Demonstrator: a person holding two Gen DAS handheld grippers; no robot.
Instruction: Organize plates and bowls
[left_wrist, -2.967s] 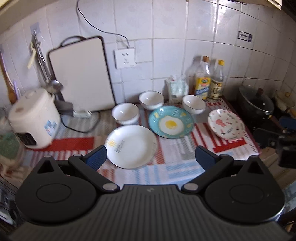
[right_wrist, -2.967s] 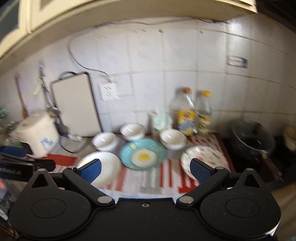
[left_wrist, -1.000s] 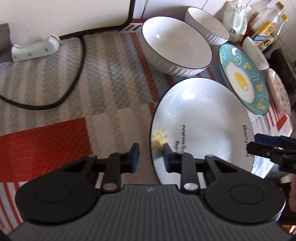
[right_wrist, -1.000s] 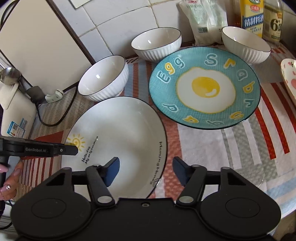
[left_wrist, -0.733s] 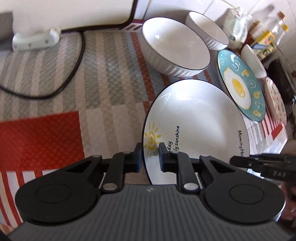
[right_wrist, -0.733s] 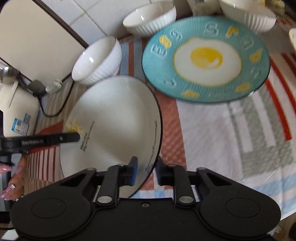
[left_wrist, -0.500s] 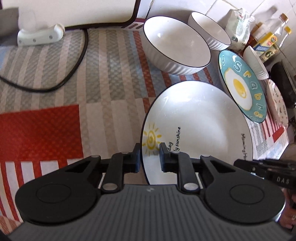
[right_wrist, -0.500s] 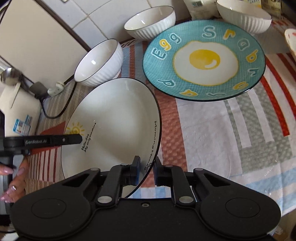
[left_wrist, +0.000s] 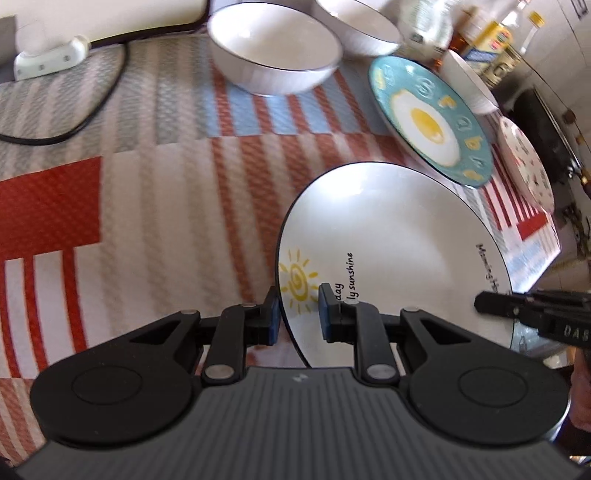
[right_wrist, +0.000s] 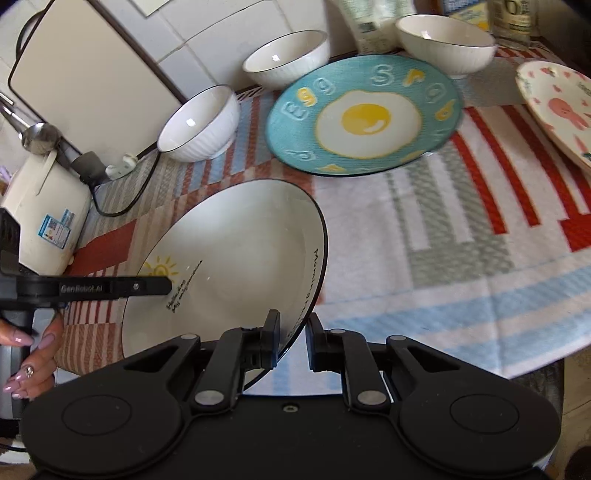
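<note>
In my left gripper (left_wrist: 298, 310) I hold the rim of the white plate (left_wrist: 391, 251); the two blue pads press on its thin black edge, one on each side, just beside the small yellow sun that is painted there. My right gripper (right_wrist: 291, 338) is clamped in the same way on the opposite rim, where black letters run along the edge. The plate is round, shallow and glossy, and it shines in the light. It sits between my two grippers, over the near part of the woven cloth (left_wrist: 155, 206), close to the front edge of the counter.

The cloth has a rough ribbed weave with red, grey, white and pale blue stripes and blocks. Behind the white plate lies the teal plate (right_wrist: 364, 114), round, with a fried egg in the middle and raised letters around it. Three white bowls stand behind it: the left bowl (right_wrist: 199, 123), the middle bowl (right_wrist: 286, 61) and the right bowl (right_wrist: 445, 38). All three are deep, ribbed on the outside, with a dark line on the rim. At the far right is the pink-patterned plate (right_wrist: 557, 107), glossy too. A smooth cream cutting board (right_wrist: 92, 74) leans on the tiled wall.
</note>
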